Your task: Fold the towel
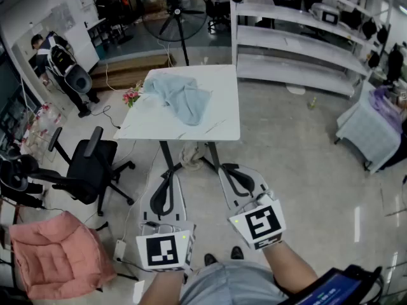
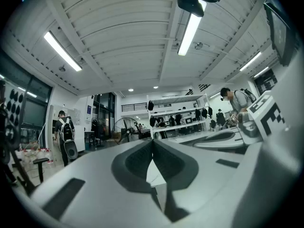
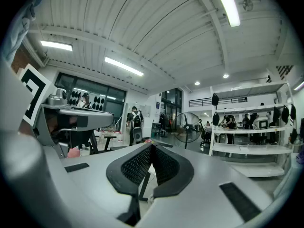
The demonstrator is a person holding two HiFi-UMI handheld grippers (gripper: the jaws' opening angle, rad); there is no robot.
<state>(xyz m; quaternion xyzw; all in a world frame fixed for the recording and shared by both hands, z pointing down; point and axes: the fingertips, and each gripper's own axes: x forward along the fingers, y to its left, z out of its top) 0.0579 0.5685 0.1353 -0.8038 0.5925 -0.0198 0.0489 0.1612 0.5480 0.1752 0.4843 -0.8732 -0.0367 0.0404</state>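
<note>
A light blue towel (image 1: 181, 96) lies crumpled on a white marble-look table (image 1: 216, 122) some way ahead of me in the head view. My left gripper (image 1: 167, 171) and right gripper (image 1: 226, 169) are held low in front of my body, well short of the table, side by side and level. Both are shut with nothing between the jaws. In the left gripper view the left gripper (image 2: 152, 141) shows its dark pads closed tip to tip. In the right gripper view the right gripper (image 3: 151, 147) is closed the same way. The towel is hidden in both gripper views.
A black office chair (image 1: 88, 164) stands left of the table, a pink cushioned seat (image 1: 54, 254) at the lower left. A standing fan (image 1: 175, 11) and white shelving (image 1: 299, 40) are behind the table. A covered cart (image 1: 372, 129) sits at the right. People stand at the back left.
</note>
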